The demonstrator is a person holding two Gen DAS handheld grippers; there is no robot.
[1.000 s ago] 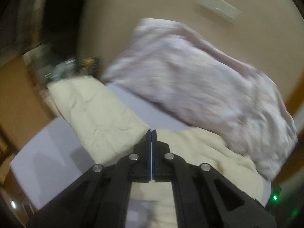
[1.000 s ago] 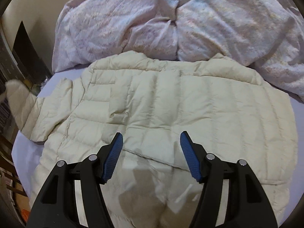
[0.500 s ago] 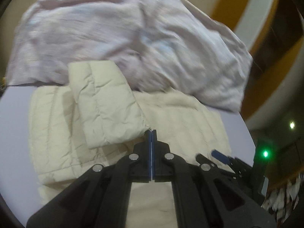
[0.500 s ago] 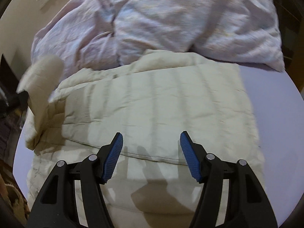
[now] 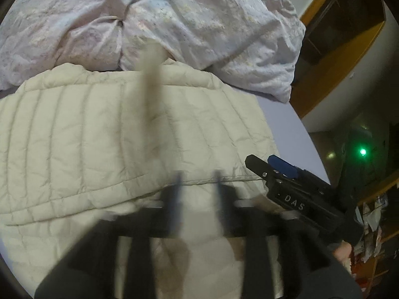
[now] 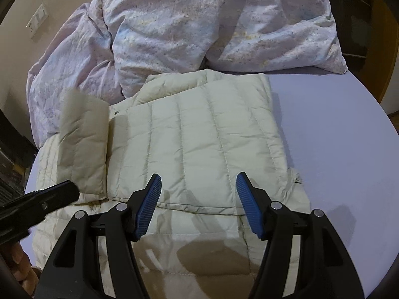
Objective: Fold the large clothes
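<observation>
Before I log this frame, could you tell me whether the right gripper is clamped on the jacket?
No, the right gripper hangs open above the cream jacket.

Both wrist cameras look forward and steeply down along their own tongs, close over the cream down jacket [image 5: 119, 134] [image 6: 199, 134] on the bed [image 6: 336, 149], facing the crumpled duvet [image 5: 174, 17] [image 6: 212, 22] at its far side. The views share jacket and duvet (the left one is motion-blurred), and each catches the other's tongs at its edge.
</observation>
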